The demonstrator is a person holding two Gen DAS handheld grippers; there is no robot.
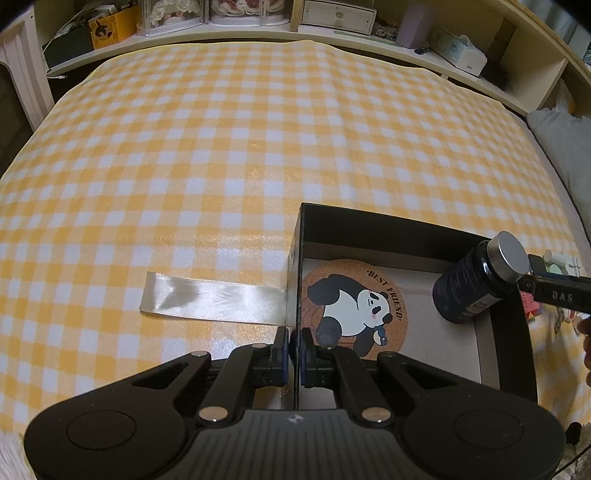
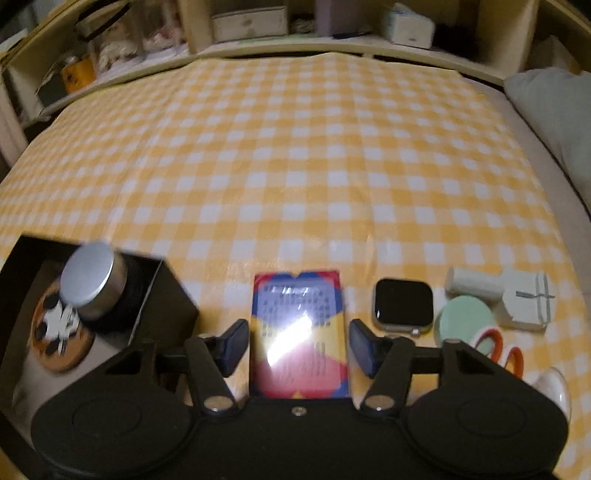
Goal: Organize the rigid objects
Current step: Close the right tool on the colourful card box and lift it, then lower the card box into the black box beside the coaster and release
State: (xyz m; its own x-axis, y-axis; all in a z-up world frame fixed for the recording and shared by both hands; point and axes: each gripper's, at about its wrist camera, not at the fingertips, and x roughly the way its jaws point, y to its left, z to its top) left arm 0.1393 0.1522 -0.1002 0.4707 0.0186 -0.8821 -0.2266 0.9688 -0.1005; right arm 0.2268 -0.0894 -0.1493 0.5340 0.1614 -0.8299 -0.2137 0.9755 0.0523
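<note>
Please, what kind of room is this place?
Probably a bedroom: the yellow checked cloth seems spread over a bed, a grey pillow lies at its right edge, and a headboard shelf holds household clutter.

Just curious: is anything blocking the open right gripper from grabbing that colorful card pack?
Nothing visible. The card pack lies flat on the checked cloth, directly between the right gripper's open jaws.

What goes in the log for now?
left gripper: shut on black box wall | right gripper: open over card pack | bottle: tilted in box | panda coaster: flat in box
</note>
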